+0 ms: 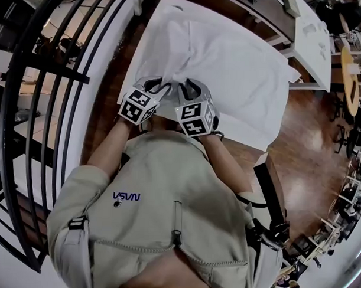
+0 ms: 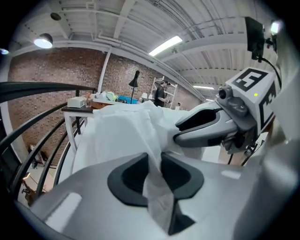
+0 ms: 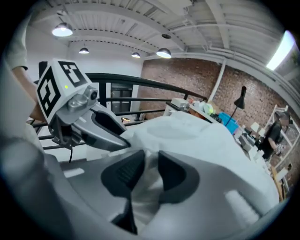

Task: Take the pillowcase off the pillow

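A white pillow in its white pillowcase (image 1: 230, 65) lies flat in front of me, and its near edge is bunched up into a peak. My left gripper (image 1: 160, 85) and right gripper (image 1: 183, 86) sit side by side at that peak. In the left gripper view the left gripper (image 2: 155, 165) is shut on a fold of the pillowcase (image 2: 122, 131), with the right gripper (image 2: 206, 129) close beside it. In the right gripper view the right gripper (image 3: 146, 169) pinches another fold of the pillowcase (image 3: 201, 136), and the left gripper (image 3: 103, 129) shows at left.
A curved black railing (image 1: 53, 77) runs along the left side, close to the pillow. A white desk (image 1: 314, 33) stands at the upper right. Glossy wooden floor (image 1: 304, 150) lies to the right of the pillow. My beige-sleeved arms fill the lower head view.
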A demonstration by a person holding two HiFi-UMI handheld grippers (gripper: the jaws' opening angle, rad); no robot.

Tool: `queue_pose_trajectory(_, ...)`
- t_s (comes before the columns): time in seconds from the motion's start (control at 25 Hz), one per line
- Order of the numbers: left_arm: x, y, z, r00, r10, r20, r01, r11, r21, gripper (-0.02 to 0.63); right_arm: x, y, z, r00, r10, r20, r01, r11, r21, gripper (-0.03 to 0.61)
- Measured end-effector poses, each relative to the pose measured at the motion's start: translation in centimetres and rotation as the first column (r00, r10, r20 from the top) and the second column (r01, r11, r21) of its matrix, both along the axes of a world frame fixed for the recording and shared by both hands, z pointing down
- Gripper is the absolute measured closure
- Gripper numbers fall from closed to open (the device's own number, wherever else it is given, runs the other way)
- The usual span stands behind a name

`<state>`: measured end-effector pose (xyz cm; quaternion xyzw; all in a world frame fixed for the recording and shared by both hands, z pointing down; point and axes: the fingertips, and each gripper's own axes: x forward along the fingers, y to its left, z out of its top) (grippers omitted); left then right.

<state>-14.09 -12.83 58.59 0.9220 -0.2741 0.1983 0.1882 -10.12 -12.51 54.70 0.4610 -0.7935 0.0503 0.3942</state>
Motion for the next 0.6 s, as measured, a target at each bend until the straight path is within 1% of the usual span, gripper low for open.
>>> queue_pose_trajectory(0.08, -0.2, 0.0, -0.9, 1.000, -0.021, -0.023, 0.021, 1.000, 0.014, 0.556, 0.7, 0.0, -0.9, 1.000, 0.012, 0.011, -0.012, 1.000, 0.011, 0.556)
queue_pose_trajectory(0.12, -0.3, -0.1, -1.4, 0.998, -0.040, -0.045, 0.040, 0.999, 0.013, 0.562, 1.0, 0.1, -1.6, 1.000, 0.017, 0.022, -0.018, 1.000, 0.020, 0.565)
queue_pose_trajectory(0.2, -0.6, -0.2, -2.5, 0.994, -0.076, -0.082, 0.078, 0.997, 0.014, 0.578, 1.9, 0.3, -2.9, 0.999, 0.033, 0.043, -0.035, 0.999, 0.041, 0.568)
queue_pose_trajectory(0.28, -0.8, -0.5, -3.0, 0.989, -0.107, -0.099, 0.110, 0.994, 0.022, 0.584, 3.2, 0.5, -3.7, 0.996, 0.061, 0.069, -0.065, 0.997, 0.051, 0.572)
queue_pose_trajectory(0.36, -0.9, -0.9, -3.2, 0.985, -0.132, -0.111, 0.136, 0.990, 0.024, 0.586, 4.6, 1.1, -3.9, 0.991, 0.094, 0.094, -0.098, 0.994, 0.039, 0.572)
queue_pose_trajectory(0.48, -1.1, -0.8, -3.2, 0.982, -0.148, -0.119, 0.152, 0.988, 0.021, 0.588, 6.1, 2.6, -3.1, 0.986, 0.129, 0.107, -0.131, 0.991, 0.013, 0.572)
queue_pose_trajectory(0.6, -1.5, -0.7, -2.4, 0.976, -0.168, -0.135, 0.169, 0.986, -0.009, 0.589, 7.1, 3.7, -1.6, 0.980, 0.164, 0.112, -0.162, 0.987, -0.024, 0.572)
